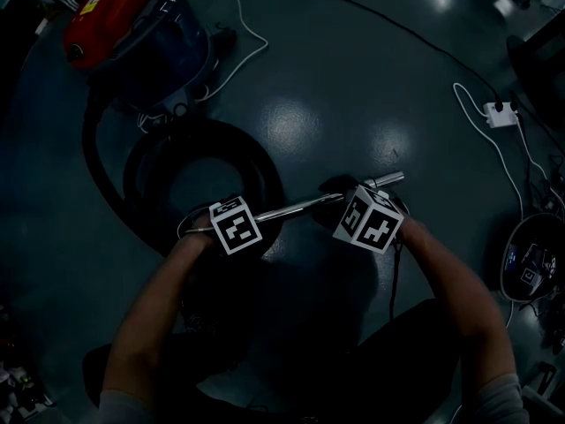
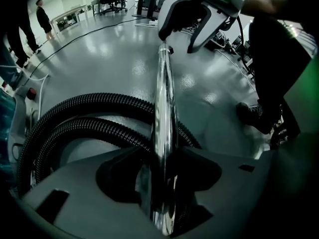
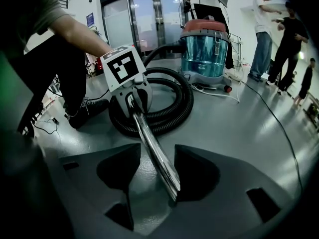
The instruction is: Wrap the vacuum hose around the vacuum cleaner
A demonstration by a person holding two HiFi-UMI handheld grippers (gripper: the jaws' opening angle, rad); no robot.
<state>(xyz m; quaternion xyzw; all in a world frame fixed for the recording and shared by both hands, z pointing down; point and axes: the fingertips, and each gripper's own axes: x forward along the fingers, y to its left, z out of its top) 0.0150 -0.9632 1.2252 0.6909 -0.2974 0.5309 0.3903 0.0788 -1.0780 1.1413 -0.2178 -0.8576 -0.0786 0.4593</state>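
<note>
A red-lidded, blue-bodied vacuum cleaner (image 1: 132, 34) (image 3: 205, 46) stands on the floor at the far left. Its black ribbed hose (image 1: 265, 162) (image 2: 89, 108) (image 3: 174, 108) lies coiled on the floor beside it. A chrome wand tube (image 1: 291, 207) (image 2: 164, 98) (image 3: 154, 153) spans both grippers above the coil. The left gripper (image 1: 234, 225) (image 2: 164, 153) (image 3: 130, 101) has the tube between its jaws, which do not press on it. The right gripper (image 1: 366, 217) (image 3: 155, 153) (image 2: 192, 31) is open; the tube lies between its jaws, against the right one.
A white power strip (image 1: 500, 113) with its cable lies at the right, and a white cord (image 1: 247, 25) runs by the vacuum. A round device (image 1: 530, 268) sits at the right edge. People (image 3: 261, 34) stand behind the vacuum. The holder's shoe (image 2: 254, 116) is close by.
</note>
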